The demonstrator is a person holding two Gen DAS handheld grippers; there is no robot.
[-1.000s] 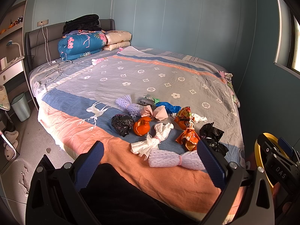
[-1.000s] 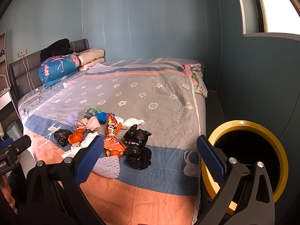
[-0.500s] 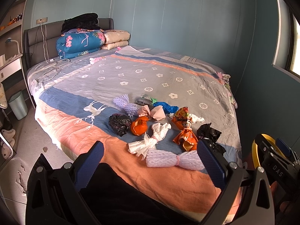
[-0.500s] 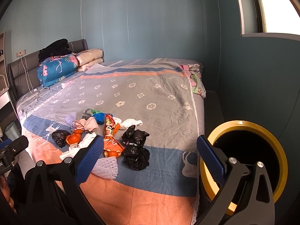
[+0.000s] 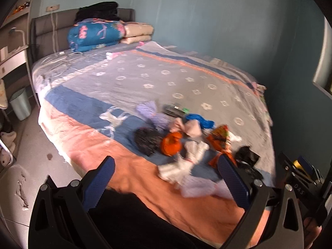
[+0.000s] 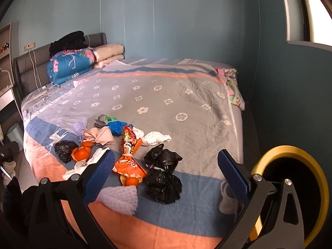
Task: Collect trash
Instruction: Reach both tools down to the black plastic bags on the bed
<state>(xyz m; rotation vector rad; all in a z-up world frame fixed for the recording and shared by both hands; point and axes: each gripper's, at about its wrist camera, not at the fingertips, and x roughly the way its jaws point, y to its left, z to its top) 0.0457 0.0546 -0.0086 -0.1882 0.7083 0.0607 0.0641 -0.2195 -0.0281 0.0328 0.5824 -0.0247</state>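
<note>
The left gripper (image 5: 166, 178) stood wide and empty over the bed (image 6: 186, 95). The trash (image 6: 128, 145) lay clustered near the bed's foot edge. The right gripper (image 6: 166, 174) also gaped wide, empty, with a yellow-rimmed bin (image 6: 290, 191) beside the bed.

We're in a home bedroom: bed (image 6: 186, 103) fills mid-frame, folded quilts (image 6: 70, 64) against headboard (image 6: 27, 62) upper left, teal walls.

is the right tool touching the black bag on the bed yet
Apart. The right wrist view shows the right tool open, its blue fingers either side of the black bag, with bedspread visible between each finger and the bag.
</note>
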